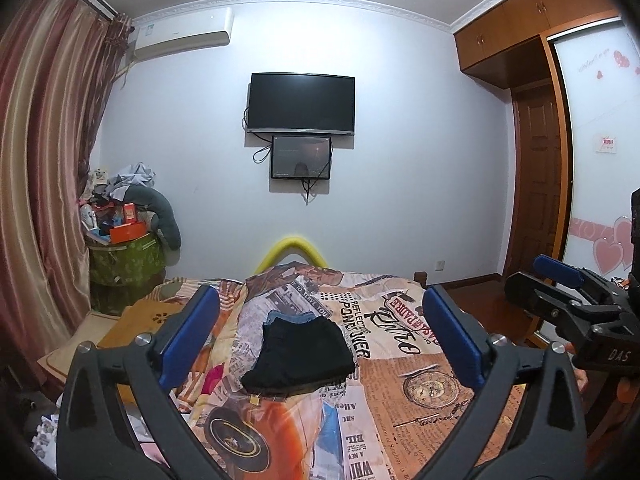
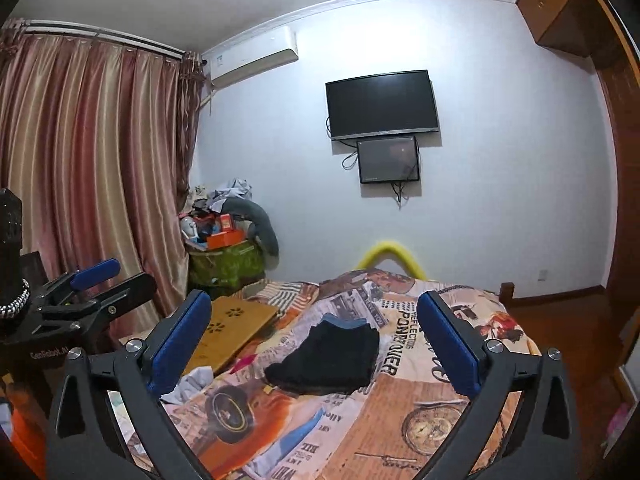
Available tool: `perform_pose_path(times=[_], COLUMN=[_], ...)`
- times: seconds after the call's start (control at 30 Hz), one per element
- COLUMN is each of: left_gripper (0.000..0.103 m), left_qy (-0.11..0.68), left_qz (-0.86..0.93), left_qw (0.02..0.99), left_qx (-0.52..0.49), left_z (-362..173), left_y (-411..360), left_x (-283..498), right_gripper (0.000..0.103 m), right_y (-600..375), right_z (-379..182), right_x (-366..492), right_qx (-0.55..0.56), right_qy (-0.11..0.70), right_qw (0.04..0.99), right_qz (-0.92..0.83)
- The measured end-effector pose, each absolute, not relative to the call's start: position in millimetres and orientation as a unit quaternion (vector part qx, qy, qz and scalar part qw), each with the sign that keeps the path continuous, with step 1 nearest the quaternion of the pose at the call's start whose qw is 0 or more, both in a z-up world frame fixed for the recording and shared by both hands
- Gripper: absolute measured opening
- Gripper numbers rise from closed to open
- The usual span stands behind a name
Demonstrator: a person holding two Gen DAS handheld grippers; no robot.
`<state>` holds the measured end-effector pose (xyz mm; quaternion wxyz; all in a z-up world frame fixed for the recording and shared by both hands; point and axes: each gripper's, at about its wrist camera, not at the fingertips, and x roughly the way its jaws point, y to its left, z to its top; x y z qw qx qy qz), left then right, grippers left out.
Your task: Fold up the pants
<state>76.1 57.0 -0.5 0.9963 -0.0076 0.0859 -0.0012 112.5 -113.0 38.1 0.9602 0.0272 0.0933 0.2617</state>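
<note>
A compact folded bundle of black fabric pants [image 1: 301, 354] is seen lying on the bed covered by a newspaper-print quilt in orange and cream [image 1: 420, 392], roughly midway across it and nearer the foot edge than the near edge. A folded blue denim garment [image 1: 290, 315] is partly tucked beneath the bundle's far side.

The left gripper [image 1: 320, 340] is held with its blue-padded jaws spread fully apart and nothing between them; the right gripper [image 2: 316, 346] is likewise spread wide and empty. Both are kept above the quilt, short of the bundle, without touching it.

The folding appears to be finished or nearly so, and the step in hand is judged to be a release and withdrawal. To be done well, the grippers should be drawn back level and clear, so that no pad catches a loose edge and drags the layers open. Should the stack need squaring, its near edge would best be nudged gently from both sides at once.
</note>
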Motion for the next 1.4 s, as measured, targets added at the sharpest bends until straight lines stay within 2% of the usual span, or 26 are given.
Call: perform_pose_path(times=[1.4], left_gripper=[0.103], left_qy=[0.110], left_qz=[-0.011], left_qw=[0.993], left_qx=[-0.027], left_z=[-12.4], left_y=[57.8], left_x=[83.4], right_gripper=[0.102], right_y=[-115.5], right_z=[32.4], right_x=[109.1], right_qx=[0.029], right_qy=[0.118], right_qw=[0.957], right_qz=[0.265])
